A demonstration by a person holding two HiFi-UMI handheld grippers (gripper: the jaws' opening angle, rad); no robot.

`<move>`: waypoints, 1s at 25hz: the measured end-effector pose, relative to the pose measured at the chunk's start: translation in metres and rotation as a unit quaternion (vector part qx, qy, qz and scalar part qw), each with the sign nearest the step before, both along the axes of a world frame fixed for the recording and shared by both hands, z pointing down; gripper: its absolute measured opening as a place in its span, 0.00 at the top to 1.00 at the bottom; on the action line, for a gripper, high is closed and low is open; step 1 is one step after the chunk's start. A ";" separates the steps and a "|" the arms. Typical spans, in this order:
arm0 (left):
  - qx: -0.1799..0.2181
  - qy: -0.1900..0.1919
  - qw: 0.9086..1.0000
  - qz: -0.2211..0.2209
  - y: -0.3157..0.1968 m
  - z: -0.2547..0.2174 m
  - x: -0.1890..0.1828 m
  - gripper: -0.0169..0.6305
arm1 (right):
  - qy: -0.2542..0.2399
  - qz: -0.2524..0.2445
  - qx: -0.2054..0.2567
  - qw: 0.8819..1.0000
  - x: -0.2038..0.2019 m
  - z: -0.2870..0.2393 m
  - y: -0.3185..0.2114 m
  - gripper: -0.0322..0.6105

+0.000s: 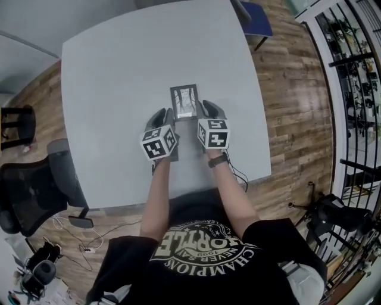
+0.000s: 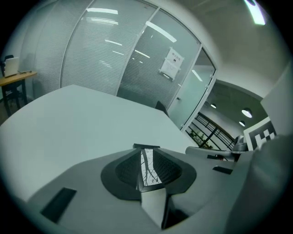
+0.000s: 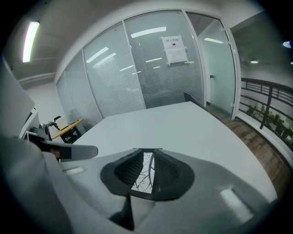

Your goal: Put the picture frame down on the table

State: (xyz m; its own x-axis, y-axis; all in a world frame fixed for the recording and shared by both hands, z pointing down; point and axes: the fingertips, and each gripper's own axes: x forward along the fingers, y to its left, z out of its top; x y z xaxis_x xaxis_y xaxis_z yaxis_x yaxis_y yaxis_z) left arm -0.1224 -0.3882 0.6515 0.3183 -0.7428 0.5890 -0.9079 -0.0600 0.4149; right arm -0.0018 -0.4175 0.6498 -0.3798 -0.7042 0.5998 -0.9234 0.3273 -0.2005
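Observation:
A small dark picture frame (image 1: 185,101) with a print of bare branches sits over the middle of the grey table (image 1: 119,89). Both grippers hold its near end. My left gripper (image 1: 166,116) is shut on the frame's left side and my right gripper (image 1: 208,111) is shut on its right side. In the left gripper view the frame (image 2: 147,167) shows edge-on between the black pads (image 2: 126,170) of the left gripper (image 2: 147,161). In the right gripper view the frame (image 3: 143,177) is clamped in the right gripper (image 3: 145,170). Whether the frame touches the table is hidden.
A black office chair (image 1: 30,190) stands left of the table's near corner. A blue seat (image 1: 257,18) is at the far right corner. A black railing (image 1: 357,89) runs along the right, and cables (image 1: 77,238) lie on the wooden floor.

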 end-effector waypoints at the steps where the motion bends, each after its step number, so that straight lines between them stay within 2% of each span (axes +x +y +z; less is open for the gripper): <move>1: 0.014 0.002 1.000 0.000 0.003 -0.013 -0.001 0.87 | -0.001 -0.005 0.012 1.000 -0.001 -0.011 0.004 0.84; 3: 0.043 -0.008 0.999 0.004 0.008 -0.037 -0.005 0.87 | -0.004 -0.011 0.034 0.999 -0.001 -0.031 0.012 0.84; 8: 0.110 -0.061 0.992 0.013 0.028 -0.092 -0.013 0.87 | -0.005 -0.018 0.088 0.996 0.001 -0.082 0.041 0.85; 12: 0.151 -0.066 0.986 0.018 0.051 -0.130 -0.012 0.87 | 0.003 -0.026 0.142 0.989 -0.002 -0.127 0.066 0.85; 13: 0.162 -0.069 0.984 0.018 0.057 -0.139 -0.010 0.87 | 0.004 -0.026 0.156 0.987 -0.002 -0.139 0.072 0.93; 17: 0.208 -0.083 0.974 0.020 0.079 -0.179 -0.002 0.90 | 0.003 -0.025 0.203 0.979 0.003 -0.180 0.095 0.93; 25: 0.270 -0.093 0.958 0.018 0.128 -0.236 -0.006 0.95 | -0.005 -0.030 0.255 0.966 -0.005 -0.233 0.148 0.95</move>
State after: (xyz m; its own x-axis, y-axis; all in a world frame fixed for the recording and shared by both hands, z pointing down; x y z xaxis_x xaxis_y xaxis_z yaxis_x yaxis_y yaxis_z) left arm -0.1286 -0.2598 0.4160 0.2758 -0.9461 0.1698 -0.9565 -0.2526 0.1460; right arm -0.0072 -0.2699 0.4164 -0.4339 -0.8836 0.1761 -0.8982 0.4396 -0.0072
